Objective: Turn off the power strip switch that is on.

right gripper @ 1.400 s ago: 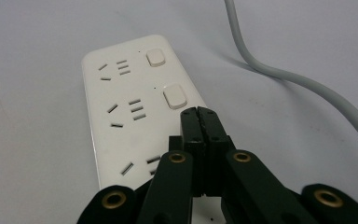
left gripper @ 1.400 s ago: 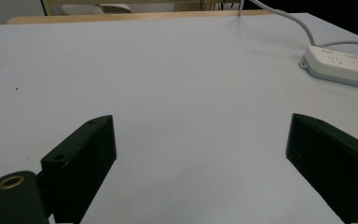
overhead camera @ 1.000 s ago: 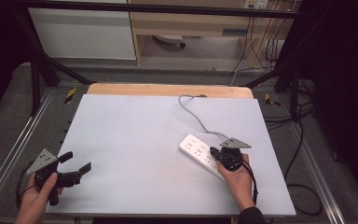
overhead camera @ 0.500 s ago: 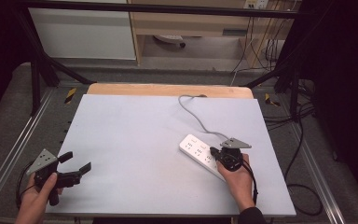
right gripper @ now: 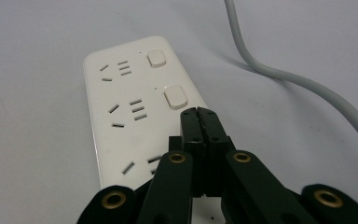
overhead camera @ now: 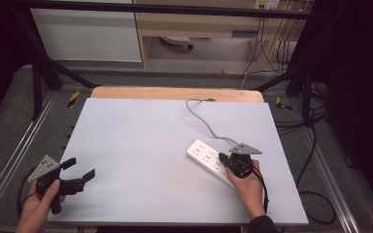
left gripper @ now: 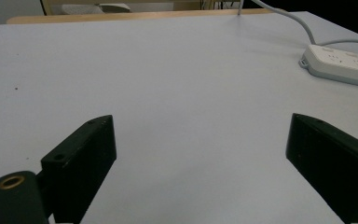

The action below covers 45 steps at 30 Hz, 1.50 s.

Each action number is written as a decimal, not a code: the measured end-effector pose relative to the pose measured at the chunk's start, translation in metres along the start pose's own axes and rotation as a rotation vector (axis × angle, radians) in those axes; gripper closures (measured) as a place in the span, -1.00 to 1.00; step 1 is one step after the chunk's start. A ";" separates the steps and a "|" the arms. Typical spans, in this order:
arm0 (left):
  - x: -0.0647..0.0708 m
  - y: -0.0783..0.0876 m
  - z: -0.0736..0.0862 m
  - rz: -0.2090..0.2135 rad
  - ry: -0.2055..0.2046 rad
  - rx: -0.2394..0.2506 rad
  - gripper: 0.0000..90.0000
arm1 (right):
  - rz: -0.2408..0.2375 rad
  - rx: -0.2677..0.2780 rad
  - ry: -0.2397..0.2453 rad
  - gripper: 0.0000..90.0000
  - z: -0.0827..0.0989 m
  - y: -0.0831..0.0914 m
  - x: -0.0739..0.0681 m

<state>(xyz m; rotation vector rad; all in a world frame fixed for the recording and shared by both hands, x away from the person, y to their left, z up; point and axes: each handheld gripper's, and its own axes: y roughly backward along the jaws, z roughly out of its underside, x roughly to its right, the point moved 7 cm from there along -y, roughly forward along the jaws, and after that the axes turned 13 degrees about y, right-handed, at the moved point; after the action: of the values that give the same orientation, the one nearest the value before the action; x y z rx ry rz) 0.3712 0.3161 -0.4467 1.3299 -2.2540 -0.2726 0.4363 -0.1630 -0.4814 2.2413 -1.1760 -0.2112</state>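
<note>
A white power strip (overhead camera: 209,159) lies on the right half of the pale grey table (overhead camera: 141,145), its grey cable (overhead camera: 201,119) running to the far edge. The strip (right gripper: 130,112) has several sockets and push switches (right gripper: 175,97). My right gripper (overhead camera: 226,159) hovers over the strip's near end, jaws pressed together with nothing between them; its tip (right gripper: 199,113) sits just below the second switch. My left gripper (overhead camera: 81,170) rests at the table's front left corner, open and empty, jaws wide apart. From there the strip (left gripper: 340,65) lies far right.
A wooden board edge (overhead camera: 175,93) runs along the table's far side. Black frame legs (overhead camera: 39,73) and metal rails (overhead camera: 9,160) flank the table. Cables (overhead camera: 315,145) hang on the floor at the right. A white cabinet (overhead camera: 87,34) stands behind.
</note>
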 end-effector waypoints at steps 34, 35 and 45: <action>0.000 0.000 0.000 0.001 0.001 0.002 -0.81 | -0.014 0.025 -0.002 1.00 -0.002 0.002 -0.001; 0.000 0.000 0.000 0.001 0.001 0.002 -0.81 | -0.014 0.025 -0.004 1.00 -0.002 0.002 -0.001; 0.000 0.000 0.000 0.002 -0.001 0.002 -0.81 | -0.017 0.031 -0.002 1.00 -0.003 0.002 -0.001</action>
<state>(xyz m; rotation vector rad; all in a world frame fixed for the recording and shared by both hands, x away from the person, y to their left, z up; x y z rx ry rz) 0.3713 0.3162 -0.4464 1.3285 -2.2575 -0.2704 0.4352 -0.1618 -0.4781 2.2793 -1.1695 -0.2024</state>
